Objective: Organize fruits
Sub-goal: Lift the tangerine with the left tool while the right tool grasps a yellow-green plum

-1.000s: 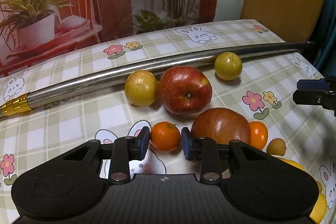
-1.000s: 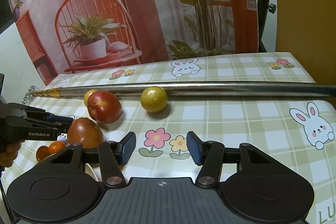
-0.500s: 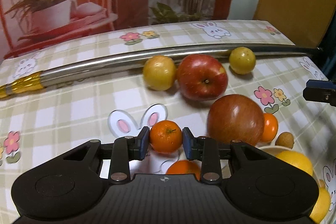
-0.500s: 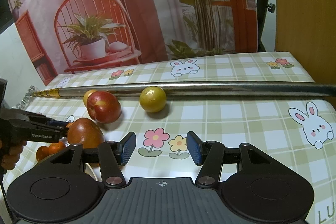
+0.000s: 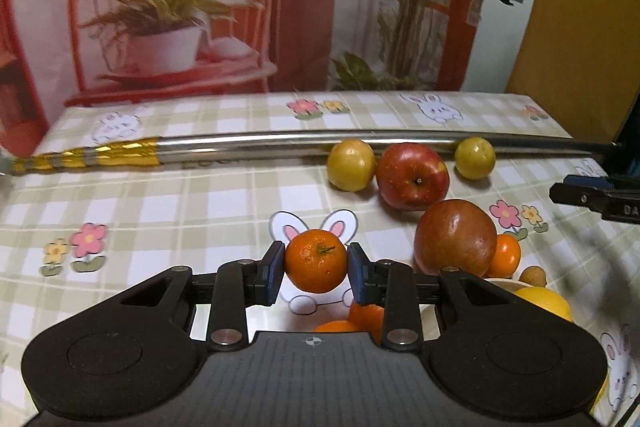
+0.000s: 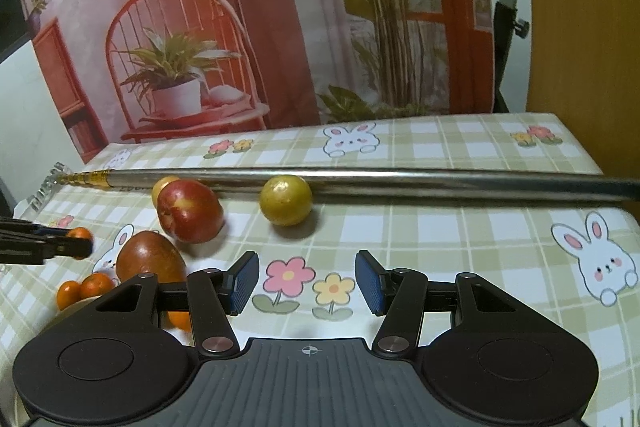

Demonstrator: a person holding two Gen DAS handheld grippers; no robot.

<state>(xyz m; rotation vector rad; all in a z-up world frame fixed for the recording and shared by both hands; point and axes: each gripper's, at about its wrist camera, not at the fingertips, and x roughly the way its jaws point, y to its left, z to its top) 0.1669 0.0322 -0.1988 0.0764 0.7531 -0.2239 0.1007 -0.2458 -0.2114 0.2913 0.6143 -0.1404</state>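
The left hand-held gripper (image 5: pixel 316 272) is clamped on a small mandarin (image 5: pixel 316 260), its 2 blue pads pressed against the fruit's left and right sides, and the fruit appears lifted clear of the tabletop (image 5: pixel 168 211). The pads catch only the widest part of a round, smooth skin, so the likeliest failure is the mandarin rolling or squirting out if the hand tilts or jerks; dropped, it could knock the 2 loose mandarins (image 5: pixel 352 319) lying just below the jaws. A swing to the right risks bumping the dark red apple (image 5: pixel 455 237), which sits close by, with the red apple (image 5: pixel 413 176) and a yellow plum (image 5: pixel 351 165) farther back against the metal pole (image 5: pixel 304 143).

The left tool points forward and downward over the near-middle of the cloth. The right hand-held gripper (image 6: pixel 307 282) stands open and empty, angled down over the flower print at the right, well apart from another yellow plum (image 6: pixel 285 200)
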